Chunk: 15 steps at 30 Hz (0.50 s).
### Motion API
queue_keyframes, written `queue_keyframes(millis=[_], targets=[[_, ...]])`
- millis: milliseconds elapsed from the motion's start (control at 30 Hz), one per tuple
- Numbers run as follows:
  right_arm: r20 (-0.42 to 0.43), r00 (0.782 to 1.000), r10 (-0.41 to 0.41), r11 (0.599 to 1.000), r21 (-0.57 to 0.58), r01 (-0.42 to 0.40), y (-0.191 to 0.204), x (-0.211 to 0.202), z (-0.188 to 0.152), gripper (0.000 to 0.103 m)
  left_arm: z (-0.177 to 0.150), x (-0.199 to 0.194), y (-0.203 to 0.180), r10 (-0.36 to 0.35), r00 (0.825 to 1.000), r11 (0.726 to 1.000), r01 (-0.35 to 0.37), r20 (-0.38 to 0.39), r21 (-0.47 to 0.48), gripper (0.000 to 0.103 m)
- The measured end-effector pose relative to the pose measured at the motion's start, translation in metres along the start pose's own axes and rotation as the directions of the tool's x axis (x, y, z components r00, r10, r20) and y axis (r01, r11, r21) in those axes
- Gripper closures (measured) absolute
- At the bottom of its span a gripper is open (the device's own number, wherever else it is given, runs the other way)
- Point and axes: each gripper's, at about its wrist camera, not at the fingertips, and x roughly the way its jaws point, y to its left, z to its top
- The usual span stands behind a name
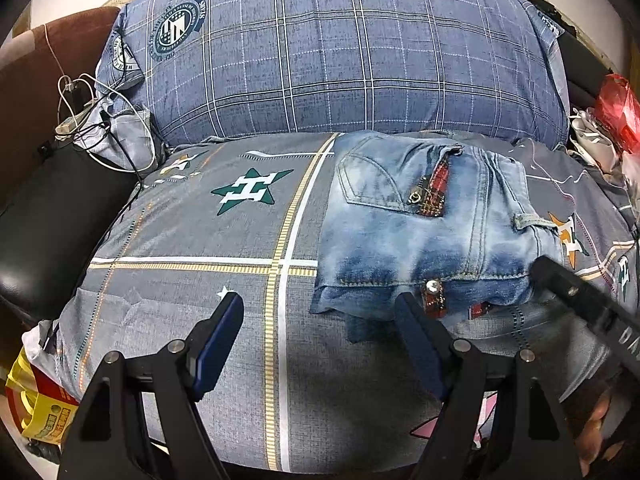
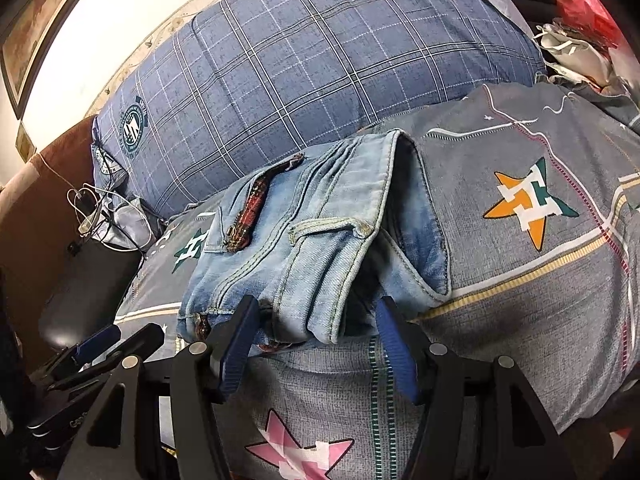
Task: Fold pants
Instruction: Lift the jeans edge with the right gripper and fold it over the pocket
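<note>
The jeans [image 1: 432, 224] lie folded into a compact bundle on the grey star-print quilt [image 1: 192, 280], right of centre in the left wrist view and in the middle of the right wrist view. The back pocket and a red plaid trim face up, and the waistband end points toward the lower edge of both frames. Behind the bundle, filling the top of each picture, a big blue checked pillow [image 1: 340, 52] leans against the wall, so the open quilt in front of it serves as the folding surface.

The left gripper [image 1: 320, 320] hangs at the bottom of its frame with its jaws spread wide and nothing between them; its right finger sits just at the near edge of the denim, its left finger over bare quilt. The right gripper [image 2: 316, 322] is likewise released, fingers parted on either side of the bundle's near end, not pinching cloth.

Judging by the tidy stack and both tools let go, the folding looks close to finished. The layers at the near right of the bundle gape a little in the right wrist view, so a last press or tuck there may be wanted.

At the left edge, a tangle of cables [image 1: 92, 120] rests beside the pillow, well apart from the work.
</note>
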Motion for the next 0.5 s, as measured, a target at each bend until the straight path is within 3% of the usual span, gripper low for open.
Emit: queue_keyframes(millis=[100, 167, 333, 433, 467, 500], targets=[[0.024, 1.000, 0.019, 1.000, 0.021, -0.020, -0.007, -0.009, 0.013, 0.037, 0.014, 0.006, 0.018, -0.095, 0.995, 0.993, 0.094, -0.012, -0.071, 0.026], [0.040, 0.999, 0.034, 0.998, 0.042, -0.035, -0.019, -0.015, 0.028, 0.035, 0.029, 0.015, 0.035, -0.178, 0.984, 0.973, 0.175, -0.006, -0.151, 0.026], [0.047, 0.997, 0.056, 0.991, 0.117, -0.061, -0.060, -0.018, 0.069, 0.020, 0.056, 0.048, 0.049, -0.264, 0.965, 0.948, 0.259, 0.000, -0.186, 0.025], [-0.044, 0.981, 0.187, 0.960, 0.220, -0.173, -0.082, 0.010, 0.083, 0.018, 0.066, 0.084, 0.044, -0.392, 0.918, 0.903, 0.374, -0.052, -0.212, 0.025], [-0.091, 0.967, 0.239, 0.943, 0.259, -0.209, -0.088, 0.029, 0.086, 0.017, 0.067, 0.098, 0.040, -0.432, 0.899, 0.885, 0.407, -0.074, -0.224, 0.025], [-0.117, 0.965, 0.236, 0.942, 0.272, -0.198, -0.090, 0.039, 0.086, 0.017, 0.069, 0.111, 0.035, -0.478, 0.873, 0.864, 0.449, -0.094, -0.227, 0.025]])
